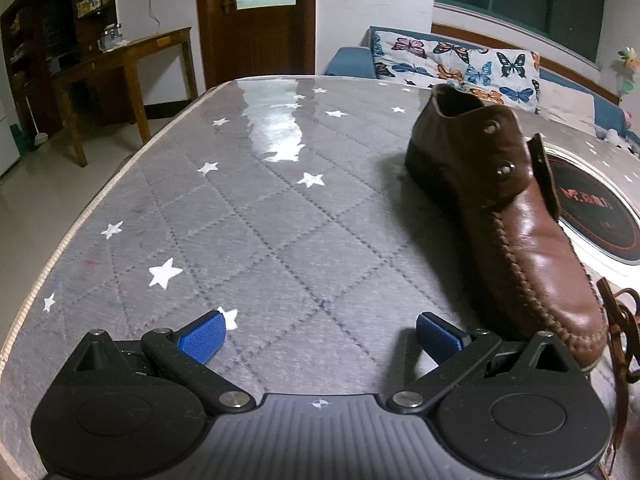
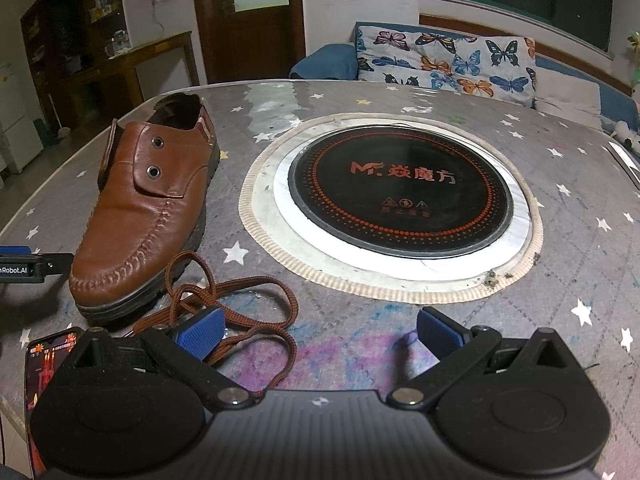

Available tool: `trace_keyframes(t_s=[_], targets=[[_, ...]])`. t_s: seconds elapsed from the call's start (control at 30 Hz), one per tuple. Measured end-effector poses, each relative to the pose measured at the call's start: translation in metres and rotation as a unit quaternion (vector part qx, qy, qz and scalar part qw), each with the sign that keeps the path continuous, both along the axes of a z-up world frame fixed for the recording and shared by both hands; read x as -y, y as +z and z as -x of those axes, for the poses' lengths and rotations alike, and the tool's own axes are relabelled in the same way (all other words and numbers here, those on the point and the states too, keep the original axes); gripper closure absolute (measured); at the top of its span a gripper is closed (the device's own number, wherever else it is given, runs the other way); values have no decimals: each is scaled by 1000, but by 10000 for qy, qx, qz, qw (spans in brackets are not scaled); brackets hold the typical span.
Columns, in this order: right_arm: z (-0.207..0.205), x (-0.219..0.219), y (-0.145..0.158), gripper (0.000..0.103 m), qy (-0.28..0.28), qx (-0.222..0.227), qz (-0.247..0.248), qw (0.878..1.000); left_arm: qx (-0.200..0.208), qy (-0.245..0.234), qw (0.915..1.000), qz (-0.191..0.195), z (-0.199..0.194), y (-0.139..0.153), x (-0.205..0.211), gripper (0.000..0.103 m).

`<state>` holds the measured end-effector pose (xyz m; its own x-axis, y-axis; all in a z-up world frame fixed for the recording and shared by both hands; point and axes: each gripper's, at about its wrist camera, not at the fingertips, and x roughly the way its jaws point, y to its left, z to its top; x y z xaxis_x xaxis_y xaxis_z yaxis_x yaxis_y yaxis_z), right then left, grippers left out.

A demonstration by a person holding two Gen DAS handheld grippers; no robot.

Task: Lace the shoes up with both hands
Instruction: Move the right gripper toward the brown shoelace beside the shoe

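A brown leather shoe (image 1: 516,216) (image 2: 148,208) stands on the grey star-patterned table, toe toward me, its metal eyelets (image 2: 154,170) empty. A brown shoelace (image 2: 224,304) (image 1: 622,336) lies loose in loops by the toe. My left gripper (image 1: 320,336) is open over bare tablecloth, left of the shoe's toe, holding nothing. My right gripper (image 2: 320,332) is open too; its left blue pad (image 2: 202,332) rests over a loop of the lace, nothing pinched. The left gripper's finger (image 2: 28,266) shows at the right wrist view's left edge.
A round black induction hob (image 2: 400,188) with a white ring is set in the table right of the shoe. A phone (image 2: 48,364) lies at the near left edge. Beyond the table are a butterfly cushion (image 2: 444,60), a wooden side table (image 1: 120,68) and a door.
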<state>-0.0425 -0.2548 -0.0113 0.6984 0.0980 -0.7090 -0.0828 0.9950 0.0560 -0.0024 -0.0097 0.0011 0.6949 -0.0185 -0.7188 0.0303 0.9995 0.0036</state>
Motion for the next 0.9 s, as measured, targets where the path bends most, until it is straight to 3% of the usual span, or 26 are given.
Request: trace_keyframes(t_s=[0.9], targets=[[26,-20,9,0,219,82,45,9997,204,-262,9994,36,33,21,17,0]])
